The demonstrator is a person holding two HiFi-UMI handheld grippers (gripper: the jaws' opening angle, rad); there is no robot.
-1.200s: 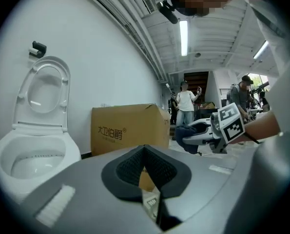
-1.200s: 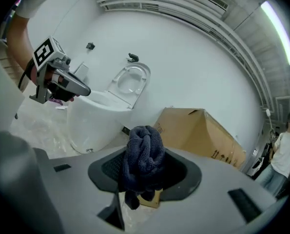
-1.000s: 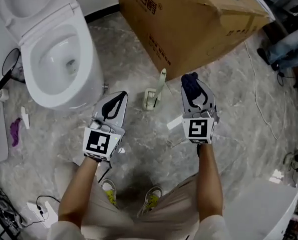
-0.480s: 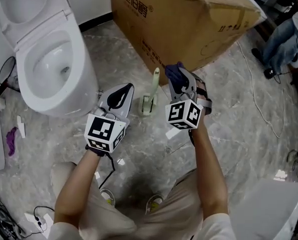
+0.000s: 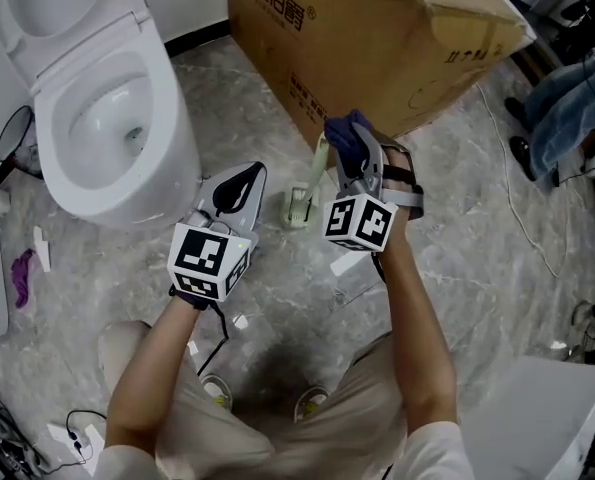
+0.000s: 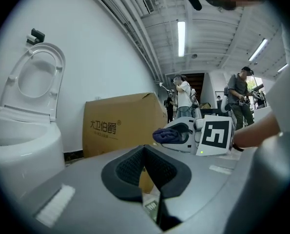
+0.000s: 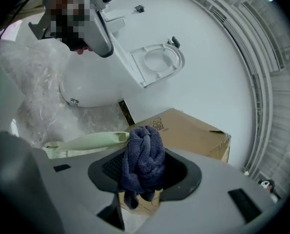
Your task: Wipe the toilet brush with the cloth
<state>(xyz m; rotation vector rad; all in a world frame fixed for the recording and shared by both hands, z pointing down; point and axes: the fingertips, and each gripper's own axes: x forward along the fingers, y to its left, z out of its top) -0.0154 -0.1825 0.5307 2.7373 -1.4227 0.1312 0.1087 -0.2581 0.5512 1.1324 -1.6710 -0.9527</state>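
**Print on the cardboard box**

The cardboard box [image 5: 377, 48], in the upper middle of the head view, carries the dark print "大卫伯爵" with an ® mark on its side. The left gripper view shows the same print. Other marks on the box are too small to read.

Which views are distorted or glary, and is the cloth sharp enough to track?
Head view: evenly lit, sharp. Left gripper view: heavy fisheye, dark corners, bright ceiling strip light. Right gripper view: same fisheye; the dark blue terry cloth is sharp.
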